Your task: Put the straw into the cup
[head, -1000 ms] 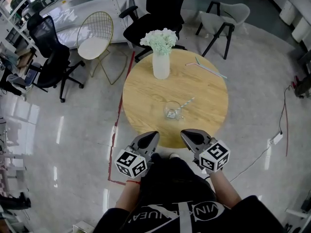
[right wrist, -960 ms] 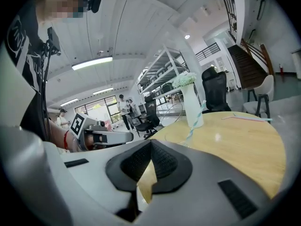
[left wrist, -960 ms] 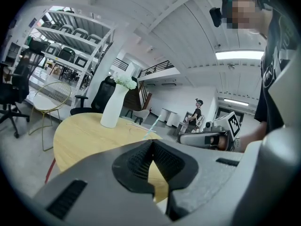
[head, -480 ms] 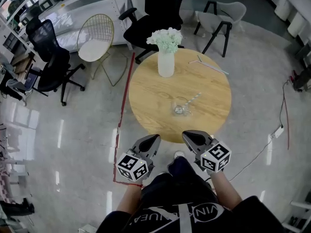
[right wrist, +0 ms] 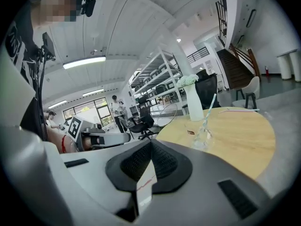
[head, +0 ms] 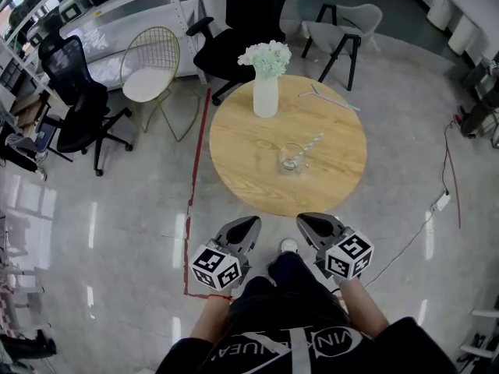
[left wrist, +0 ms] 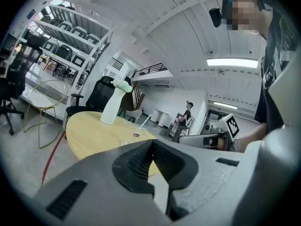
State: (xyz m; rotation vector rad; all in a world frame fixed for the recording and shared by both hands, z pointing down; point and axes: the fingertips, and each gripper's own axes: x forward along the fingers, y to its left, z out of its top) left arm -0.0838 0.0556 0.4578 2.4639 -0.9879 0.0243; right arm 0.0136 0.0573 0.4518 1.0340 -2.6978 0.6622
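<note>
Glass cup (head: 291, 159) holds striped straw (head: 312, 142); black shirt (head: 257, 318) print partly reads "VIN".

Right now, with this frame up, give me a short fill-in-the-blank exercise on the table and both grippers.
1. The cup on the table holds ____ straw.
2. In the head view, the second straw lies flat to the ____ of the vase.
3. The left gripper and the right gripper both have their jaws ____, with nothing held.

Missing words: one; right; shut.
</note>
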